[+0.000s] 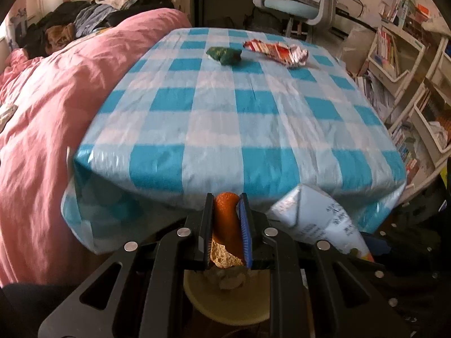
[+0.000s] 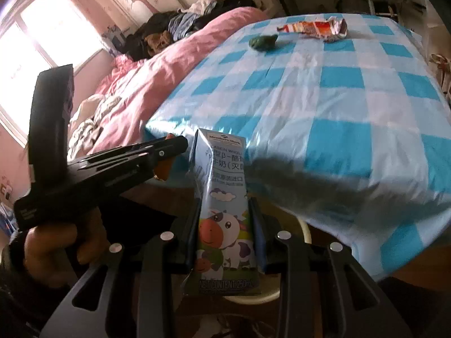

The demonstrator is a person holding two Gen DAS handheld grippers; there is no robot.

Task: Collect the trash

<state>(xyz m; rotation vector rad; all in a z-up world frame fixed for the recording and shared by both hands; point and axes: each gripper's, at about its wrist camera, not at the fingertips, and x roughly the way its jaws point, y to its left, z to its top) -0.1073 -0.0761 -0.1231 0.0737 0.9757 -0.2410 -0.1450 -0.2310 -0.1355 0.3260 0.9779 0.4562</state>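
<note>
My left gripper is shut on a curl of orange peel, held just off the table's near edge. Beside it, my right gripper is shut on a small milk carton printed with a cartoon cow; the carton also shows in the left wrist view. In the right wrist view the left gripper sits at the left, held by a hand, with the peel in it. A cream bin lies under both grippers. A green crumpled scrap and a red snack wrapper lie on the far part of the table.
The table wears a blue-and-white checked cloth that hangs over its edges. A bed with a pink duvet and piled clothes runs along its left side. Bookshelves stand to the right, and an office chair behind the table.
</note>
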